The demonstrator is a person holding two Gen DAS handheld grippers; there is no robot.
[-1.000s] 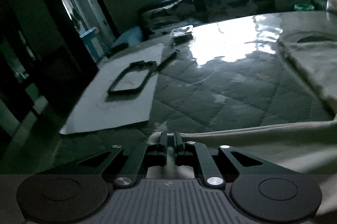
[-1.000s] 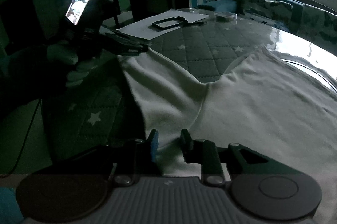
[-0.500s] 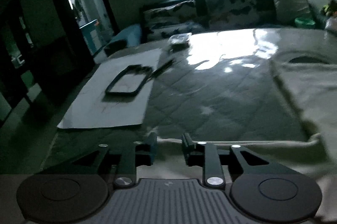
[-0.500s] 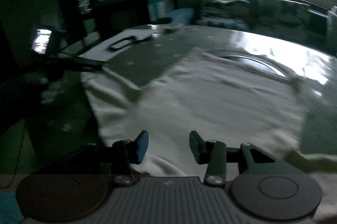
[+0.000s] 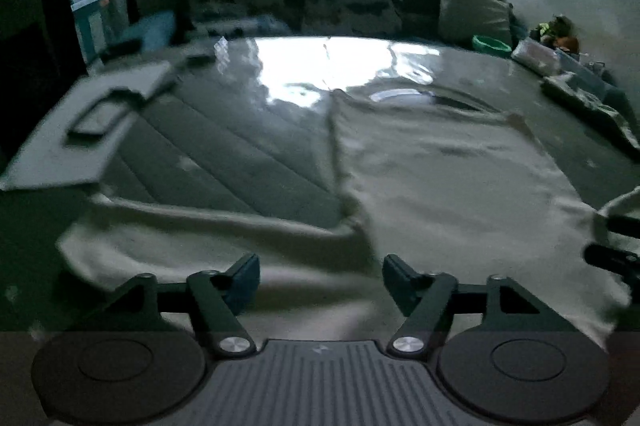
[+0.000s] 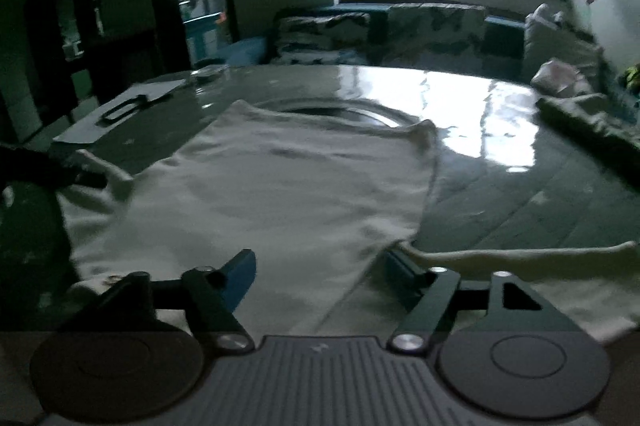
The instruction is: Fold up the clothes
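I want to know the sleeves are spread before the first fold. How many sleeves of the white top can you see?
2. One sleeve stretches left from the white top in the left wrist view; the other sleeve stretches right in the right wrist view. Both lie flat on the table.

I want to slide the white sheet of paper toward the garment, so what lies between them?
In the left wrist view, only bare quilted table cover lies between the white sheet of paper and the pale garment; blur could hide small things.
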